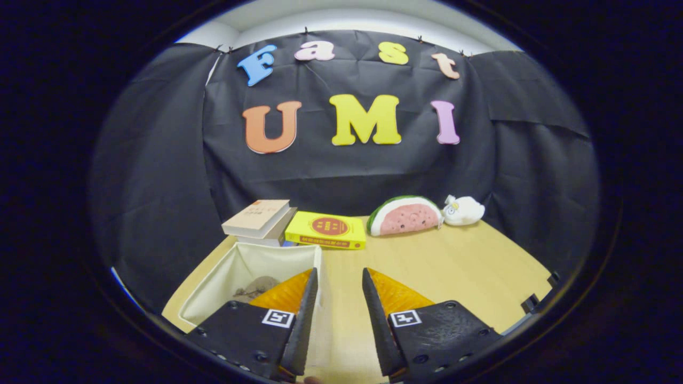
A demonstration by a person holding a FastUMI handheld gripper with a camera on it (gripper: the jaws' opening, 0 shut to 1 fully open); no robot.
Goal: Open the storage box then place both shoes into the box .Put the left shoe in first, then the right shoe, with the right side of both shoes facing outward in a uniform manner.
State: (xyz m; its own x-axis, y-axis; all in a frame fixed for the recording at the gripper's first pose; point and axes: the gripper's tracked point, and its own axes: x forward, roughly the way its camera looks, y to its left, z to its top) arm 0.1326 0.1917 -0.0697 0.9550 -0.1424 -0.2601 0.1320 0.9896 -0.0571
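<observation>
An open, cream fabric storage box [224,280] stands on the wooden table, to the left of my fingers and partly behind the left one. Something dark and greyish [256,287] lies on its floor; I cannot make out what it is. My gripper [339,274] hovers above the table beside the box's right wall, open, with only bare tabletop between its fingers.
Behind the box lies a stack of books [260,220] and a yellow book [326,230]. A watermelon-slice plush [405,216] and a small white plush [463,209] rest at the back right. The wooden table [464,266] spreads to the right of my fingers.
</observation>
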